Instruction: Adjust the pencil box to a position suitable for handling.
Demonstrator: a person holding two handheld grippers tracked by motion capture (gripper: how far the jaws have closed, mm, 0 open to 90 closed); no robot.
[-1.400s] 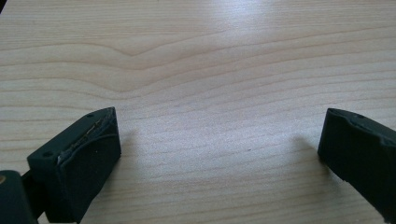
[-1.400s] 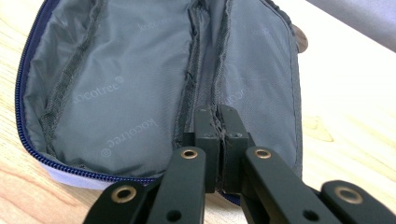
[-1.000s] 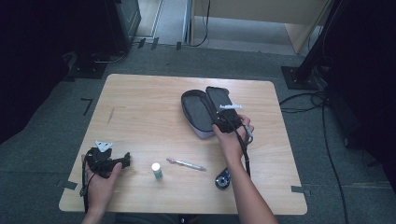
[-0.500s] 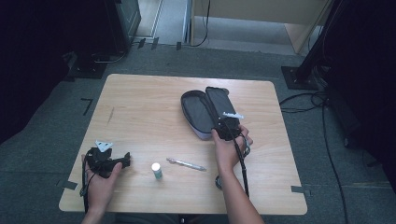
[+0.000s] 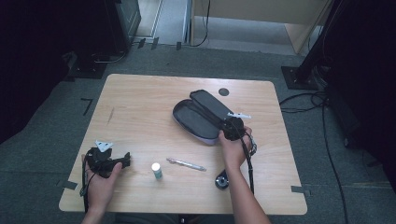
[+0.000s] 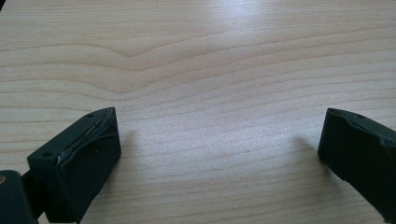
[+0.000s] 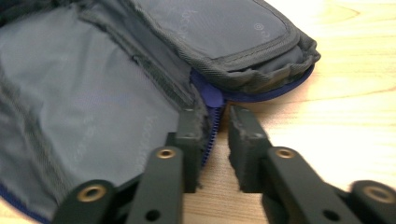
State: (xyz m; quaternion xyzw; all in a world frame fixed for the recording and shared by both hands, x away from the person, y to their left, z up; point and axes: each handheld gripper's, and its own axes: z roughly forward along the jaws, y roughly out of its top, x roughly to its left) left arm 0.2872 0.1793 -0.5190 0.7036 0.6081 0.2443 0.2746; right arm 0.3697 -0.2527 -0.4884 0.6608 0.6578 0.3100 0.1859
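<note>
A dark grey pencil case (image 5: 194,119) with a blue zipper lies open at the table's centre right, its lid (image 5: 208,105) folded back. My right gripper (image 5: 232,127) is at the case's near right rim. In the right gripper view the grey lining (image 7: 93,93) spreads to the left, and my right gripper (image 7: 216,116) has its jaws drawn close together. The blue zipper edge (image 7: 212,100) lies against the left jaw, and a narrow gap of wood shows beside the right one. My left gripper (image 5: 124,161) rests near the front left, and in its own view my left gripper (image 6: 219,135) is wide open over bare wood.
A small white-capped tube (image 5: 157,171) stands near the front middle. A pen (image 5: 187,164) lies to its right. A round black object (image 5: 222,181) sits beside the right forearm. The wooden table (image 5: 140,107) has a dark round spot (image 5: 223,92) at the back.
The right hand has shifted slightly toward the near right rim of the case. The left gripper has stayed in place.
</note>
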